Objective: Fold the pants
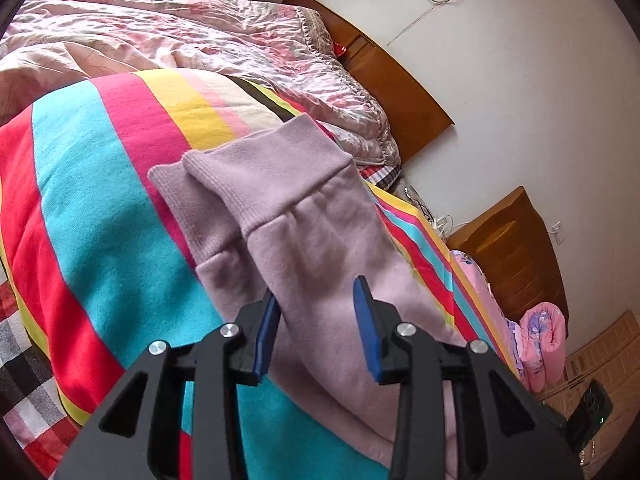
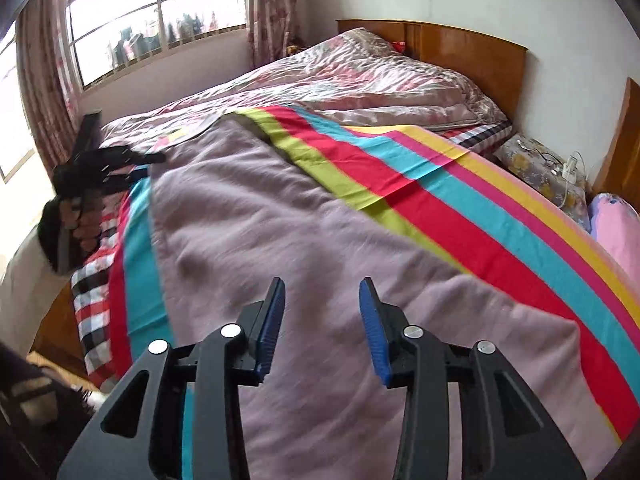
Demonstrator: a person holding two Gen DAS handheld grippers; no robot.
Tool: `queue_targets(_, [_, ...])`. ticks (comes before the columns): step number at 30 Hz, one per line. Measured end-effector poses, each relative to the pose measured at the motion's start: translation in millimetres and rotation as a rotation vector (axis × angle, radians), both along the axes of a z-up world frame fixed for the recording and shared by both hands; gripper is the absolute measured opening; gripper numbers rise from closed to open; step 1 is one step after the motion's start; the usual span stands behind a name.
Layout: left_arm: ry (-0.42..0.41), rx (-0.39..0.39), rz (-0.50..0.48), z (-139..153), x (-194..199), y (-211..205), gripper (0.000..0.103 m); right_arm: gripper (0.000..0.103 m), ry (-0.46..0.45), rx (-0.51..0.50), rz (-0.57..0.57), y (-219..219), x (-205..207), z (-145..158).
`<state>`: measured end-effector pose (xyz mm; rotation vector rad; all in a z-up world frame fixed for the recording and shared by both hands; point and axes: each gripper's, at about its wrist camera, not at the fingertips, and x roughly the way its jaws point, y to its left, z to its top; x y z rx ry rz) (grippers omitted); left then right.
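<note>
Lilac sweatpants (image 1: 320, 240) lie on a bed's striped blanket (image 1: 100, 220), their two ribbed cuffs (image 1: 256, 184) side by side at the far end. My left gripper (image 1: 317, 287) hovers just over one leg, jaws apart, blue pads (image 1: 366, 320) not pressing the cloth. In the right wrist view the pants (image 2: 280, 240) spread wide across the blanket (image 2: 460, 216). My right gripper (image 2: 322, 282) is open above them, with nothing pinched. The left gripper (image 2: 154, 160), held by a hand (image 2: 76, 216), shows at the pants' far left edge.
A crumpled pink quilt (image 2: 360, 76) covers the head of the bed by the wooden headboard (image 2: 472, 48). A wooden nightstand (image 1: 516, 252) and pink bedding (image 1: 544, 332) stand to the right. A window (image 2: 152, 12) is behind. A dark phone-like object (image 1: 592, 408) lies on the floor.
</note>
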<state>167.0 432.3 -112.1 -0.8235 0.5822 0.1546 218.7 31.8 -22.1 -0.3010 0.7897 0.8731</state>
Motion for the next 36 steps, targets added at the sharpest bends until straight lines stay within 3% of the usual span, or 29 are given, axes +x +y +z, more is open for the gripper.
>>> queue_targets(3, [0.009, -0.017, 0.001, -5.2, 3.0, -7.3, 0.041, 0.026, 0.010, -0.010, 0.091, 6.5, -51.5, -3.5])
queue_targets(6, [0.018, -0.028, 0.002, -10.6, 4.6, -8.0, 0.041, 0.021, 0.030, -0.050, 0.109, 6.5, -75.3, -17.1])
queue_targets(13, [0.035, -0.025, -0.008, -12.3, 7.6, -5.2, 0.041, 0.019, 0.048, -0.131, 0.144, 12.8, -84.6, -44.6])
queue_targets(16, [0.043, -0.019, -0.006, -11.5, 7.9, -6.8, 0.042, 0.020, -0.002, -0.219, 0.157, 21.5, -86.6, -57.3])
queue_targets(22, [0.060, 0.016, -0.007, -9.2, 10.2, -15.1, 0.042, 0.020, -0.062, -0.270, 0.192, 26.2, -90.3, -61.0])
queue_targets(23, [0.065, 0.030, -0.008, -8.7, 10.9, -16.3, 0.040, 0.019, -0.068, -0.273, 0.196, 26.7, -90.7, -60.9])
queue_targets(25, [0.093, 0.085, 0.002, -7.6, 12.5, -20.0, 0.017, 0.011, -0.096, -0.280, 0.199, 27.0, -93.0, -61.3])
queue_targets(27, [0.085, 0.097, -0.006, -7.9, 11.4, -18.4, 0.008, 0.004, -0.114, -0.278, 0.193, 25.5, -94.7, -60.4])
queue_targets(30, [0.062, 0.105, -0.017, 4.9, 8.3, -15.8, 0.006, 0.003, -0.078, -0.184, 0.172, 14.5, -87.8, -40.6])
queue_targets(33, [0.013, 0.167, -0.016, 39.6, -1.6, -19.0, 0.006, 0.003, -0.064, -0.089, 0.186, 2.3, -88.4, -4.2])
queue_targets(36, [0.083, 0.223, -0.021, 37.3, 5.1, -18.7, 0.006, 0.003, -0.035, -0.115, 0.210, -0.2, -90.3, -8.6])
